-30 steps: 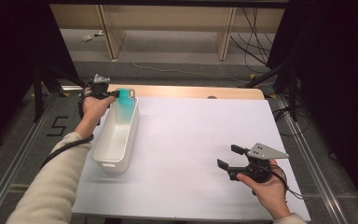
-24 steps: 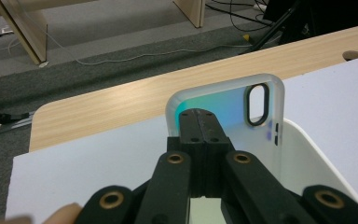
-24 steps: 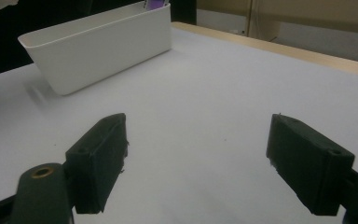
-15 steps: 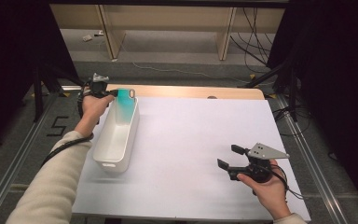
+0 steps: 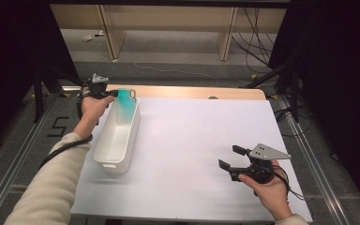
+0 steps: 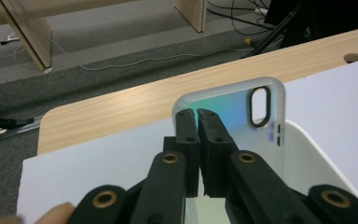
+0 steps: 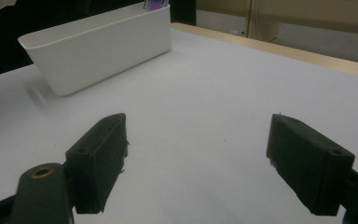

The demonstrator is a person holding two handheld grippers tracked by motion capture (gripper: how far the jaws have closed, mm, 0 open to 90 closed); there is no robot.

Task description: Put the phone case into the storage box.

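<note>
Iridescent teal-to-white plastic is being pinched at the far left: a phone case (image 5: 127, 104) is being held upright by the left gripper (image 5: 114, 93), whose jaws are being pressed together on the case's edge. In the left gripper view the phone case (image 6: 242, 112) is being seen just ahead of the jaw tips, its oval camera cut-out lying to the right of them. Directly below the gripped case, a white bin (image 5: 118, 135) is being kept on the white table sheet (image 5: 201, 140), its long side running away from the gripper toward the person's side; the lower part of the case is being held inside the bin's far end. Behind the gripper, a bare wooden table edge (image 6: 121, 107) is being shown. Well apart, at the right, the right gripper (image 5: 230, 158) is being held low over the sheet with its jaws spread wide and nothing between them. Ahead and left of these jaws, the bin (image 7: 102, 44) is being seen.
</note>
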